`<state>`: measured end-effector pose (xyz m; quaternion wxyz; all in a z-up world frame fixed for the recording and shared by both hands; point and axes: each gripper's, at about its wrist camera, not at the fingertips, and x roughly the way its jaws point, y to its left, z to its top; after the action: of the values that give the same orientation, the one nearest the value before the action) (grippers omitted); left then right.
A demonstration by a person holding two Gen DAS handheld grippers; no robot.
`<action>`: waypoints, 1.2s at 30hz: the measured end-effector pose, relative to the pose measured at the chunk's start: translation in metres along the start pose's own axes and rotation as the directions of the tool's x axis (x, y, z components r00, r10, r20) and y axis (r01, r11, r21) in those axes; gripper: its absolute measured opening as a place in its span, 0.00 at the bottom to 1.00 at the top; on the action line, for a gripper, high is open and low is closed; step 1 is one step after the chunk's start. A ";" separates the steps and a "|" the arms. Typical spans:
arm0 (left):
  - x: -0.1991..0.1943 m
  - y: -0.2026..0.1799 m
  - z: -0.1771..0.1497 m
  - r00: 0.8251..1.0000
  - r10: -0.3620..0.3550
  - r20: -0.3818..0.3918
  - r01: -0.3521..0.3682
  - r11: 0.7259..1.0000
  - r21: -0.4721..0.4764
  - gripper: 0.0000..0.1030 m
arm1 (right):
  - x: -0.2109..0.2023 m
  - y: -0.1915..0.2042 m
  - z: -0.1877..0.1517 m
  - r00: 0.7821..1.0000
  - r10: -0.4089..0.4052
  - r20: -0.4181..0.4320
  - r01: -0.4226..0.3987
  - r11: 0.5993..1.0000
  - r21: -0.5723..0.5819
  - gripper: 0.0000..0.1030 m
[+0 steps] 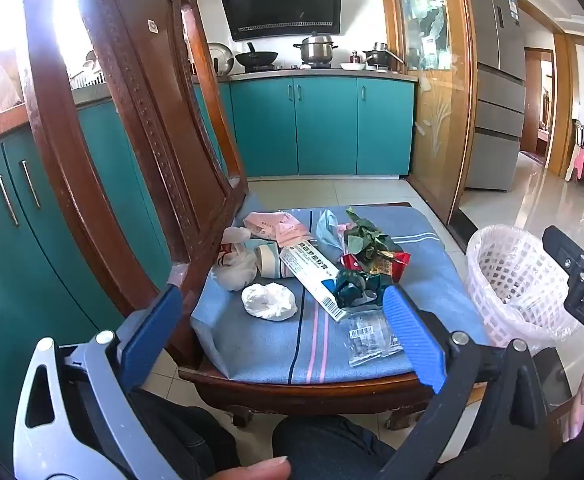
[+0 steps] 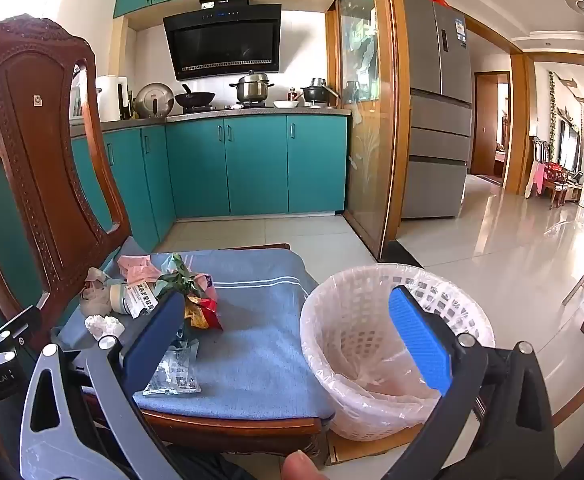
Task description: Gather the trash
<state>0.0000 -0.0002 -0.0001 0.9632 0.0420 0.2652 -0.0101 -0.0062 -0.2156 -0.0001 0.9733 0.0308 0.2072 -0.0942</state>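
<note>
On the chair cushion (image 1: 424, 264), near its back edge, trash (image 1: 316, 264) is piled; its front half is left bare. One lined basket (image 2: 396, 344) is seen beside it. Left gripper (image 1: 283, 320) and right gripper (image 2: 287, 332) are spread wide, empty

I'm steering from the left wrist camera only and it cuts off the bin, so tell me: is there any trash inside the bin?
Observer: None that shows. The bin holds only its clear liner bag.
Operator: Is the right claw carrying anything?
Observer: No. The right claw is open, with nothing between its fingers.
Operator: Where is it aimed?
Observer: Downward, roughly at the line where the chair cushion meets the bin. One finger overlaps the trash pile and the other overlaps the bin's mouth.
</note>
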 end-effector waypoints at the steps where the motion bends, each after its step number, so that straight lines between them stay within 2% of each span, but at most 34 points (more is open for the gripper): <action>1: 0.000 0.000 0.000 1.000 0.001 -0.001 -0.001 1.000 0.002 0.97 | 0.000 0.000 0.000 1.000 0.000 0.001 0.000 1.000 0.000 0.97; 12: -0.003 0.000 -0.001 1.000 0.005 -0.006 -0.005 1.000 -0.001 0.97 | 0.000 -0.001 0.002 1.000 -0.003 -0.002 0.003 1.000 0.002 0.97; 18: 0.003 -0.001 -0.001 1.000 0.003 -0.006 -0.003 1.000 0.000 0.97 | 0.008 0.000 -0.009 1.000 -0.004 -0.004 0.004 1.000 0.006 0.97; 36: 0.001 -0.007 -0.001 1.000 -0.001 -0.005 0.001 1.000 0.018 0.97 | 0.007 -0.001 -0.001 1.000 0.002 -0.018 -0.002 1.000 0.003 0.97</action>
<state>0.0002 -0.0066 -0.0020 0.9621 0.0507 0.2677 -0.0127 -0.0007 -0.2174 -0.0043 0.9714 0.0334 0.2158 -0.0934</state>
